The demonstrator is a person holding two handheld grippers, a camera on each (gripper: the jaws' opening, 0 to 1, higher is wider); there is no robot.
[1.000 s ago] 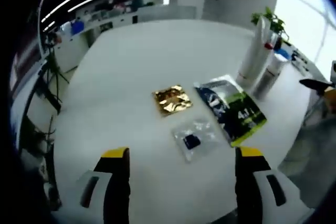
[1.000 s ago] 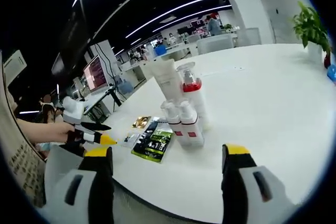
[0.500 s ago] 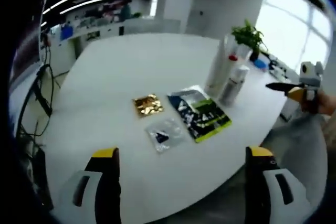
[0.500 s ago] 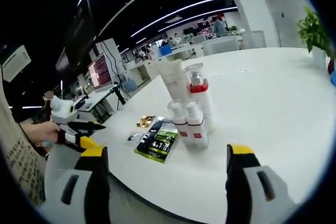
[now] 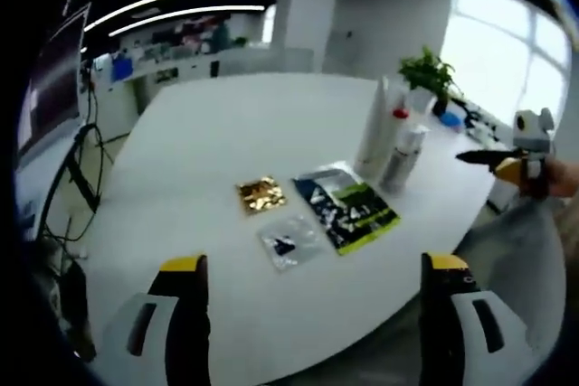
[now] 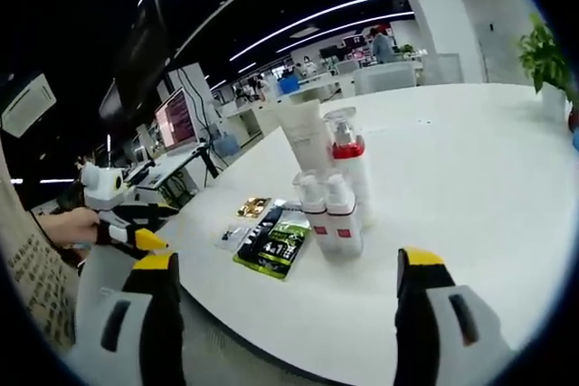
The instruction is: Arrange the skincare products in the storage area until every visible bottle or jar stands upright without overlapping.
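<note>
Left gripper: jaws stand wide apart and hold nothing, raised at the near edge of the white table. Directly ahead, between the jaw lines, lies a clear sachet with a dark item inside, flat on the tabletop. Just beyond it, slightly to the left, lies a gold foil sachet; to the right of that lies a dark and green packet, also flat. Further ahead and to the right stand a tall white tube and a bottle with a red collar, both upright and close together. A potted plant stands well beyond them. At the far right of this view, the right gripper is off the table edge. Right gripper: jaws likewise wide apart and empty, short of the table. Ahead between them stand two small white pump bottles, upright, side by side and touching, with the red-collared bottle and white tube directly behind. The packet and sachets lie flat to the left of the bottles. The left gripper appears beyond the left jaw, held in a hand.
</note>
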